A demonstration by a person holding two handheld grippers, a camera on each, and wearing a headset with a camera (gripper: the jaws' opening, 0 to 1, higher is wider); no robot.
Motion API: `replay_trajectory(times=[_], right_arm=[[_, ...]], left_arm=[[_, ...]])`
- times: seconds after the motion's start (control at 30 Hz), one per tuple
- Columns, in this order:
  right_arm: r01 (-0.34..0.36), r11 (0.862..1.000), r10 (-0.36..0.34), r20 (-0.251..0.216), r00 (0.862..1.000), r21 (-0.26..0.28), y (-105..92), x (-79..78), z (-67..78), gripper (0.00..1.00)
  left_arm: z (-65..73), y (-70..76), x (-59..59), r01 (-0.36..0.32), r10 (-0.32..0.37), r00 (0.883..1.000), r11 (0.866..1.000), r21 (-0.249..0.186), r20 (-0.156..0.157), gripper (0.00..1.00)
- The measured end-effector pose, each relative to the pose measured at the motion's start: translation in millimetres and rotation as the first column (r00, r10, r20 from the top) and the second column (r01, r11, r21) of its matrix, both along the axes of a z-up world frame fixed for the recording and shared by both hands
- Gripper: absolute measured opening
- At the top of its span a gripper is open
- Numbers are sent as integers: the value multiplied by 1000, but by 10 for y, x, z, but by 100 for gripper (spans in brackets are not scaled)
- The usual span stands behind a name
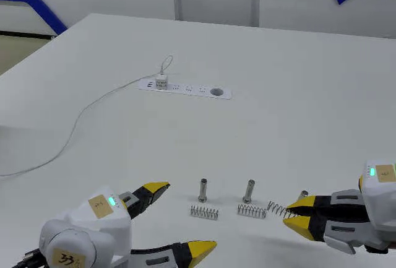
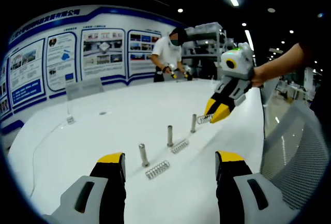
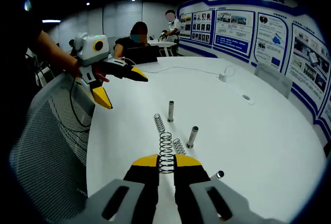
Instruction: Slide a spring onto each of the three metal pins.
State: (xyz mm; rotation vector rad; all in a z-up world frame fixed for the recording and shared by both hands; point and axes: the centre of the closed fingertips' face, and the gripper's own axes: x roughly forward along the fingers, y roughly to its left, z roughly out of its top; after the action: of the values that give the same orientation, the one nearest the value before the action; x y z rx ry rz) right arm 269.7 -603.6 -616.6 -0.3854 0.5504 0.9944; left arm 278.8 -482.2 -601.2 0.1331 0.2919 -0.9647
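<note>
Held spring point(image 1: 278, 208): just right of the middle pin point(image 1: 249, 190), gripped by one end, free end pointing back toward that pin; cannot tell whether the free end touches the bench point(image 1: 278, 64).
Middle spring point(image 1: 252, 211): flat on the bench just in front of the middle pin, apart from it.
Left spring point(image 1: 204, 212): flat as well, further left of the middle pin, just in front of the left pin point(image 1: 203, 189).
Right pin point(image 1: 302, 195): upright, right of the middle pin, partly hidden behind the right gripper point(image 1: 297, 212).
Right gripper fingers: together, clamped on the held spring.
Left gripper point(image 1: 179, 218): fingers wide apart, nothing between them; left of the middle pin and nearer the person.
Progress: all three pins bare, no spring seated yet.
Long axis: held spring nearly level, sticking straight out along the fingers in the right gripper view; pins vertical, so roughly square to it.
Bearing: right pin just beside the clamped fingers, on their far side from the person, not ahead of them; spring's free end aimed away from it.
Nearer hand: right gripper, close by the right pin; left gripper well apart from it.
Next move, as a judgement: tip the spring upright, open end down over the right pin's top, then lower.
Risk: soft coil likely to flex and catch on the pin's rim, or nudge the pin over.
</note>
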Motion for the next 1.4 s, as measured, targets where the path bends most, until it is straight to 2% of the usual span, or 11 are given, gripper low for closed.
replay_trajectory(times=[0.2, 0.27, 0.4, 0.5, 0.8, 0.93, 1.0, 1.13, 1.27, 1.33, 1.4], right_arm=[[-48, 999, 49, 15, 999, -23, 83, -50, 83, 11], [-68, 997, 68, 21, 997, -33, 108, -64, 114, 11], [-103, 994, 104, 29, 994, -43, 180, -95, 173, 11], [-126, 991, 127, 28, 991, -46, 238, -123, 186, 11], [-192, 979, 194, 28, 981, -68, 394, -209, 193, 11], [-210, 976, 211, 13, 977, -63, 430, -240, 183, 11], [-217, 974, 218, 6, 976, -67, 437, -255, 170, 11], [-219, 974, 219, 0, 976, -57, 462, -280, 184, 11], [-234, 970, 234, -1, 972, -61, 472, -302, 193, 11], [-248, 967, 248, -6, 969, -57, 477, -327, 197, 11], [-259, 964, 259, -4, 966, -53, 487, -346, 214, 11]], left_arm=[[84, -215, -36, 85, -85, 996, 996, -13, 2, 63], [124, -293, -78, 131, -131, 991, 991, -24, 2, 60], [174, -387, -112, 178, -178, 984, 983, -37, 12, 56], [157, -426, -119, 201, -201, 979, 979, -6, 29, 56], [182, -555, -219, 271, -270, 963, 962, -26, 20, 49], [183, -603, -270, 303, -303, 953, 953, -31, 12, 48], [193, -622, -288, 317, -317, 948, 948, -34, 13, 44], [181, -642, -284, 337, -337, 941, 941, -13, 19, 40], [190, -664, -272, 343, -343, 939, 939, -21, 8, 35], [253, -699, -302, 352, -354, 935, 933, -72, -11, 30], [259, -707, -314, 365, -366, 931, 929, -59, 3, 26]])
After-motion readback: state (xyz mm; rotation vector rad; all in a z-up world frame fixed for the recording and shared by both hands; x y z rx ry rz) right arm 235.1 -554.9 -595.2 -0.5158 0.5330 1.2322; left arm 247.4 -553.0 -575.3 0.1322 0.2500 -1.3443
